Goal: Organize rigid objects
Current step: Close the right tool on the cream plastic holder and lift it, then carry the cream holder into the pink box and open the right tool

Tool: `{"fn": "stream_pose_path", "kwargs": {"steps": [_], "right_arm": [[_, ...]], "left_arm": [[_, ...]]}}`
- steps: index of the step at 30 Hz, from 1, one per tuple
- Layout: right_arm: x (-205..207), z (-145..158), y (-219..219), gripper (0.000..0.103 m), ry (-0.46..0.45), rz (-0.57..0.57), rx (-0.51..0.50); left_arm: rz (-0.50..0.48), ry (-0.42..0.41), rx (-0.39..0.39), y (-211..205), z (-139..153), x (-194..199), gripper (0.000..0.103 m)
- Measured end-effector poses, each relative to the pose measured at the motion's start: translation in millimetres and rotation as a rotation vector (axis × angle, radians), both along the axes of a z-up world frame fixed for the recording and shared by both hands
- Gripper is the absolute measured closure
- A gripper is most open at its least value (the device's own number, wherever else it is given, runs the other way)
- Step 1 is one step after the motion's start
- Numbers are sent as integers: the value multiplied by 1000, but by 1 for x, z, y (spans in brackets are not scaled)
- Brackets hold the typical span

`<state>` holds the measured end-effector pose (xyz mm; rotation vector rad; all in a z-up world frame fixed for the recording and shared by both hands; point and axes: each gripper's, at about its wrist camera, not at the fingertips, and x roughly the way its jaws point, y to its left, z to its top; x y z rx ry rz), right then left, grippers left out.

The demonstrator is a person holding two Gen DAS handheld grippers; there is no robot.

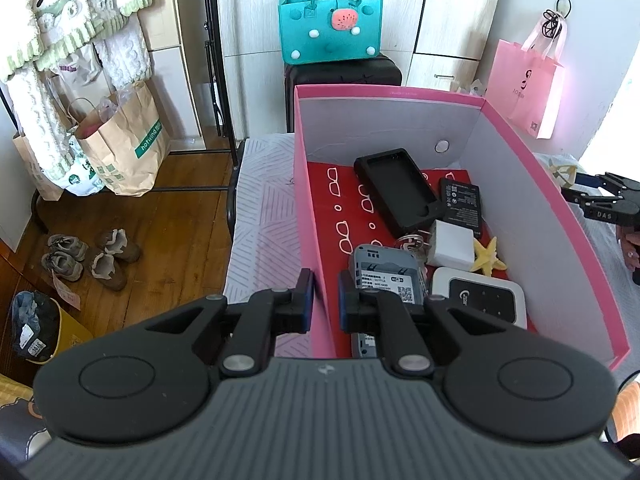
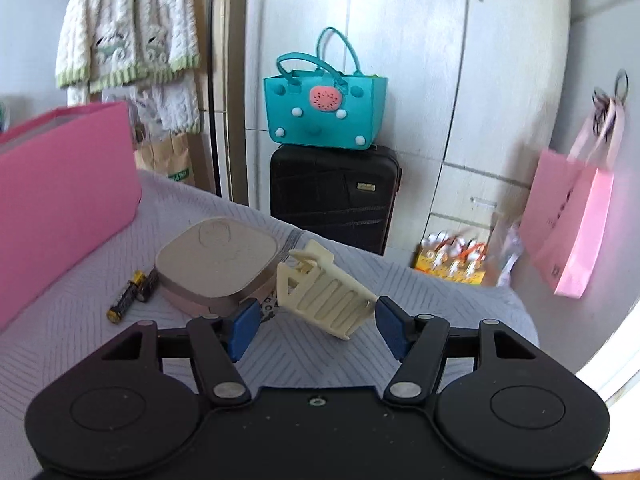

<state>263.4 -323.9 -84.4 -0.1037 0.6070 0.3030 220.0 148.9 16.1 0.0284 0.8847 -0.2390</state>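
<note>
The left hand-held gripper point(image 1: 322, 296) is seen pinched narrow astride the near wall of the pink box point(image 1: 310, 200), which appears to be held steady on the bed point(image 2: 304, 356), while the right hand-held gripper point(image 2: 316, 322) is spread wide just short of the cream plastic rack point(image 2: 324, 296) – nothing is gripped by it. The pick-up step is judged to be in hand: the rack must be straddled, clamped and carried to the box, with the tan case point(image 2: 218, 266) and batteries point(image 2: 132, 290) beyond left for later.
</note>
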Motion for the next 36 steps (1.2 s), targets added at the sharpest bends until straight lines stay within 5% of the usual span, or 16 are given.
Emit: {"fn": "stream_pose_path", "kwargs": {"steps": [16,17,19,29,36], "right_arm": [[7,-11,-10,25,32,-1,105],[8,-12,-9,26,34,8,98],[5,-11,-6,46,17,36,77],[-35,11,25,46,-31,-31,-106],[-67,55,40,46,-64,-42,8]], "left_arm": [[-4,18,10,-2,2,1,93],[-5,16,13,-1,2,1,93],[-4,16,19,-2,1,1,93],[9,19,18,-3,2,0,93],[8,13,14,-2,2,0,93]]}}
